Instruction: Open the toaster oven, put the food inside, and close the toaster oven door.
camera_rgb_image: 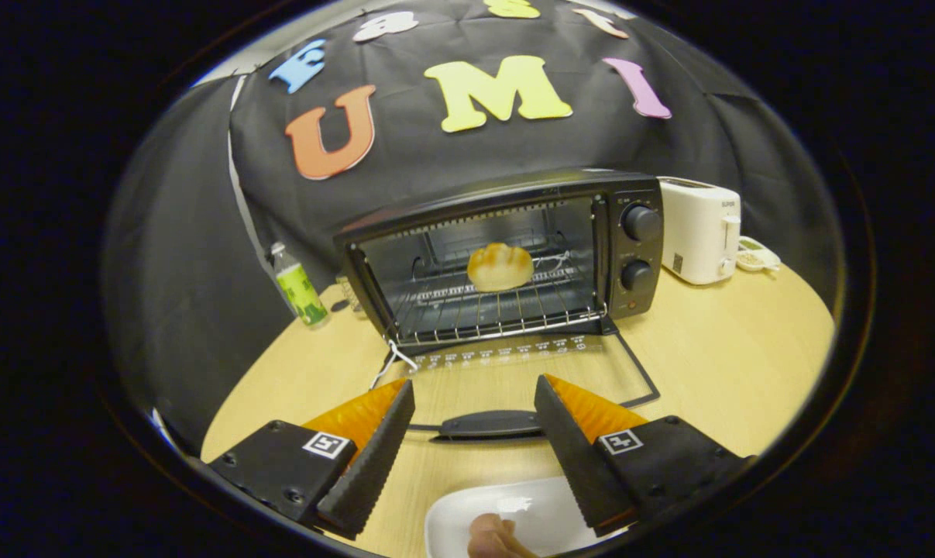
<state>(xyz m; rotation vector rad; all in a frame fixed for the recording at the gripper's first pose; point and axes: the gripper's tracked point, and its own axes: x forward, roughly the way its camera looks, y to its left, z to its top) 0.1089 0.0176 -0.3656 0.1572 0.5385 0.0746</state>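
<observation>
Your tongs [473, 403] stand wide open with nothing held; the 2 fingers [374, 457] splay apart over the wooden table [715, 364]. Between their tips and just ahead lies the dark handle [490, 424] of the toaster oven door [513, 364], which is folded down flat toward you on the table. Beyond the door sits the toaster oven [506, 256], its cavity open, and the food, a golden bread roll [500, 266], rests on the wire rack [498, 310] inside. 2 knobs [641, 223] sit on the oven's panel, right of the cavity. Beneath and behind the fingers you have a white plate [537, 511] with a pale item [494, 539] at its near rim; what it is you cannot tell. Left of the oven stands a green-labelled bottle [297, 285]; right of it, a white toaster [699, 229].
</observation>
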